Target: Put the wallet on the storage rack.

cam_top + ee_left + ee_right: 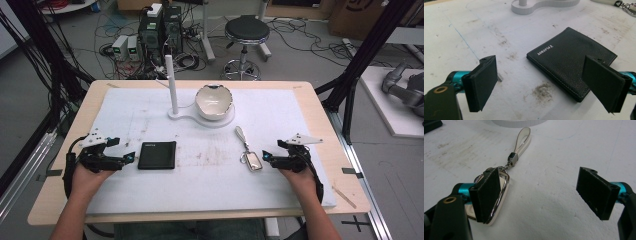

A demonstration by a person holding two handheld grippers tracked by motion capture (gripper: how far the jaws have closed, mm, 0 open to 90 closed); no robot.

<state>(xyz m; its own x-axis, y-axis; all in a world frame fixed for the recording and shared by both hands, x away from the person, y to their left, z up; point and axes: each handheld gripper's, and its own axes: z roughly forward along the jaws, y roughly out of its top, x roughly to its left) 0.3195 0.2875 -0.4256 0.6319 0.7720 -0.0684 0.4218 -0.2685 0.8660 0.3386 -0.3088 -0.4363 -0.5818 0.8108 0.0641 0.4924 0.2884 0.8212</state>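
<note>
The wooden bench [60, 200] carries a white mat. On it, the flat black leather wallet [157, 155] lies just beside the left claw [131, 157], whose jaws are spread, likely lined up to grasp it. The cream-and-silver car key fob [253, 161] lies just before the spread right claw [265, 155], nothing pinched.

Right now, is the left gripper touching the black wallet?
Apart. In the high view, the left gripper stops short of the wallet, with white mat between them. The left gripper view shows its jaws wide open, nothing between them.
</note>
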